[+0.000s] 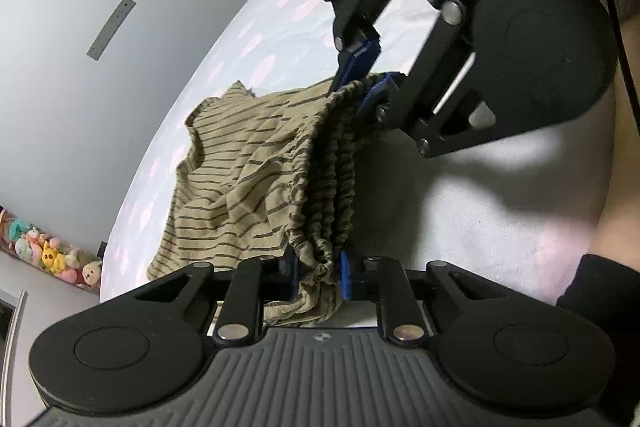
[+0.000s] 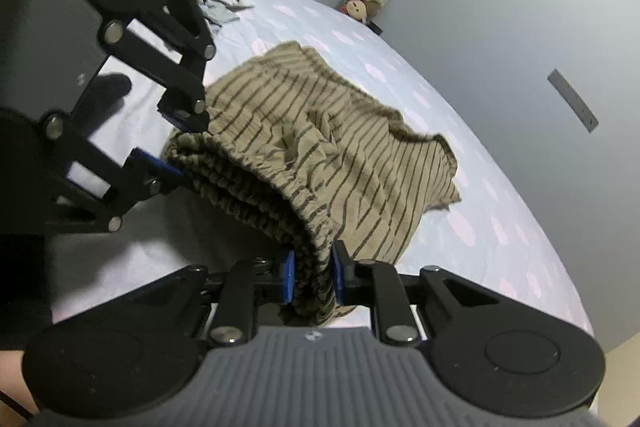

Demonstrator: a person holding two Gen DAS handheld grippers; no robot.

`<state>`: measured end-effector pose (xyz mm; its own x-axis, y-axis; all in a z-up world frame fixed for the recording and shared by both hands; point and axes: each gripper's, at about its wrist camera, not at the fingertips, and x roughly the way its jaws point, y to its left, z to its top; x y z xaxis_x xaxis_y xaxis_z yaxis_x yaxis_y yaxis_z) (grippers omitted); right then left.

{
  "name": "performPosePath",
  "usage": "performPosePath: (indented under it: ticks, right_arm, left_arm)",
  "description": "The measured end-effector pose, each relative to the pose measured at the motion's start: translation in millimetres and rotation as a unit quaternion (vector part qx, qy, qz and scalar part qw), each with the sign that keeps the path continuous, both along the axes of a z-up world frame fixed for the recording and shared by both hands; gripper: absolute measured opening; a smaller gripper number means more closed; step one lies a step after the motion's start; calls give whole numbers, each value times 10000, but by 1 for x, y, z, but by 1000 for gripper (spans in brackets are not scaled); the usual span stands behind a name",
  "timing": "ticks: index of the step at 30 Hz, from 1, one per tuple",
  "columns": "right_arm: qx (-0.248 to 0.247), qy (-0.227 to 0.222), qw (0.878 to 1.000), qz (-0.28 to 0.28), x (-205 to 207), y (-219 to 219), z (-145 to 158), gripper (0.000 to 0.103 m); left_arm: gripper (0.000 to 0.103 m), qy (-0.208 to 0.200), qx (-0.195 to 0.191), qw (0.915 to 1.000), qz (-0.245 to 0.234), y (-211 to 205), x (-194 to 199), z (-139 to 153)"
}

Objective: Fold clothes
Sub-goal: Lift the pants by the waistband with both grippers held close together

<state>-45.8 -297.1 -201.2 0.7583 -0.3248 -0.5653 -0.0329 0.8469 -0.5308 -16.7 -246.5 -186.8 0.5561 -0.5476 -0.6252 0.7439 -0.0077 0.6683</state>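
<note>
Striped shorts [image 1: 240,171] sprawl across my bedsheet [image 1: 500,227] in the left wrist view, left gripper [image 1: 320,277] clamped on their elastic waistband. Right wrist view: my right gripper [image 2: 312,277] pinches the waistband's other end, shorts lying beyond on the sheet.

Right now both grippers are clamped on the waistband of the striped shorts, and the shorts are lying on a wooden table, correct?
Not a table: the striped shorts lie on a bed sheet with pink patches, as the right wrist view shows. The left gripper and right gripper are both clamped on the waistband.
</note>
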Motion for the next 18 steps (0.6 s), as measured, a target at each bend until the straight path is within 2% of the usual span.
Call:
performPosePath:
  ticks: [4,9,14,18]
  right_arm:
    - [88,-173,9998,-7,-10,7,25,18]
    - [-118,-190,9997,-15,-33,34,55,18]
    - [-114,-107,9999,-38,-72,70,77,17]
    - [-174,8,9998,13,-101,96,86,17]
  left_arm:
    - [15,90,-235,9997,20,17,-5,28]
    - [14,218,-430,9988,-97,45,-21,64]
    - [14,718,-526,9957,-254,83,-46,95]
    - [14,1093,-439,9920,-450,109,-66,105]
